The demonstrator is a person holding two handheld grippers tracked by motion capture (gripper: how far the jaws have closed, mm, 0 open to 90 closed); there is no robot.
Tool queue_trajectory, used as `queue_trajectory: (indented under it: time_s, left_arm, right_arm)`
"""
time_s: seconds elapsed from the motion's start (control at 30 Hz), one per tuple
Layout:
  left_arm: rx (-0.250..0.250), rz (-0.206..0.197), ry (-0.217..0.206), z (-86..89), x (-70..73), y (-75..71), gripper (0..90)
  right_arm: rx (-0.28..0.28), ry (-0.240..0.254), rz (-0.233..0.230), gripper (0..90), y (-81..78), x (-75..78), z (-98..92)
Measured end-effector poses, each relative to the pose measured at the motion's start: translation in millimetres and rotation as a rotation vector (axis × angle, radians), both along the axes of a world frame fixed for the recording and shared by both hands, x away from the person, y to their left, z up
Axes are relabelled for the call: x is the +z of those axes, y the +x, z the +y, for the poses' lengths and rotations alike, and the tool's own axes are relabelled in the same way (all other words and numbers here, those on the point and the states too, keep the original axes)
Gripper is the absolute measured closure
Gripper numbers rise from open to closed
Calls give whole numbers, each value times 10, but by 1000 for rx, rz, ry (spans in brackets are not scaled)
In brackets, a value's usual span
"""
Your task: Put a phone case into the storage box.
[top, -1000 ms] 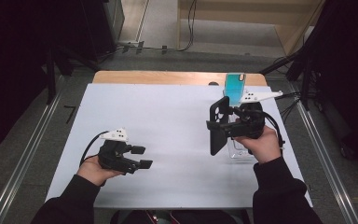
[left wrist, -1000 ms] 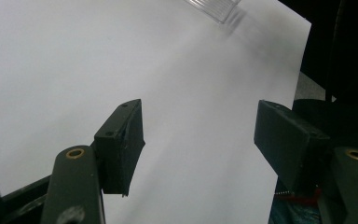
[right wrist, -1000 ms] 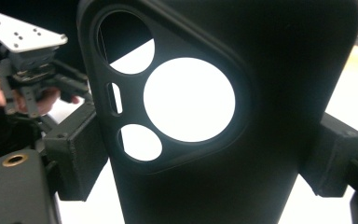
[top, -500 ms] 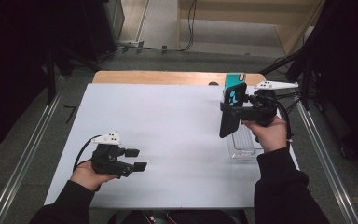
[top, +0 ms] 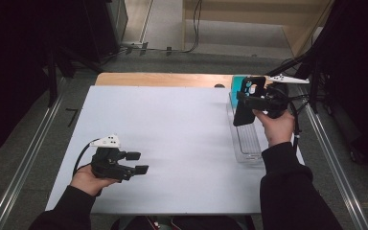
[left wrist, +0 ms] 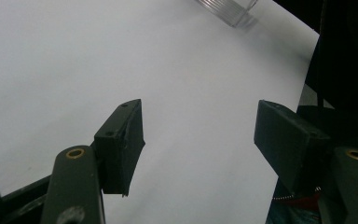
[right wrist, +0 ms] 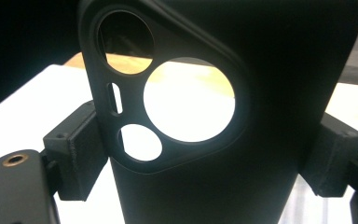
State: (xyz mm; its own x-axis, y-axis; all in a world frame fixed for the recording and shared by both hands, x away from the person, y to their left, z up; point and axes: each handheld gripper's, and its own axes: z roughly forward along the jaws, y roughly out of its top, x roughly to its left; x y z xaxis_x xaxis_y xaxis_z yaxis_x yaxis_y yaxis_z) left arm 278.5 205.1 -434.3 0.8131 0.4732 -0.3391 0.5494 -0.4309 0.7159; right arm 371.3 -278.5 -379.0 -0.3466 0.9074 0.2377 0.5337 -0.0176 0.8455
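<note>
My right gripper is shut on a black phone case, held upright above the far end of a clear plastic tray at the table's right side. In the right gripper view the phone case has round camera cut-outs, and both pads press on its sides around my right gripper. A teal object stands just behind the case. Near the front left of the white table, my left gripper is open with nothing between its fingers; its own view shows the left gripper over bare white surface.
A wooden strip runs along the table's far edge. Metal rails flank the table on the floor. Cables lie on the floor beyond. The tray's corner shows at the top of the left gripper view.
My right hand has carried the phone case away from me toward the far right end of the tray. The left hand has barely moved.
</note>
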Motion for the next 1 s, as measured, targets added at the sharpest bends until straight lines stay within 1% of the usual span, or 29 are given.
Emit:
queue_trajectory:
  time_s: [0.13, 0.23, 0.33, 0.37, 0.47, 0.5, 0.6, 0.7, 0.8, 1.0]
  left_arm:
    - [-2, -2, -1, 4, -13, -8, 335]
    - [-6, 2, -1, -1, -18, -15, 335]
    - [-12, 4, 3, -8, -27, -14, 335]
    - [-13, 4, 3, -12, -30, -14, 335]
    - [-15, 5, 6, -24, -33, -11, 335]
    - [-18, 5, 6, -29, -35, -9, 335]
    - [-21, 8, 4, -49, -42, -10, 335]
    - [-31, 9, 14, -63, -50, -9, 335]
    - [-38, 11, 13, -76, -61, -7, 335]
    - [-50, 17, 16, -99, -75, 3, 335]
  right_arm:
    - [-50, -24, -10, 129, 80, -29, -34]
    - [-81, -25, -3, 128, 166, -63, -61]
    - [-107, -44, 4, 128, 265, -106, -70]
    - [-115, -32, 6, 128, 309, -132, -77]
    - [-138, -20, 8, 128, 400, -206, -81]
    - [-146, -26, 7, 128, 428, -234, -78]
    - [-150, -61, 6, 127, 516, -317, -42]
    - [-164, -85, 9, 126, 598, -399, -18]
    - [-179, -81, 23, 125, 676, -463, -2]
    - [-205, -117, 68, 120, 825, -560, 60]
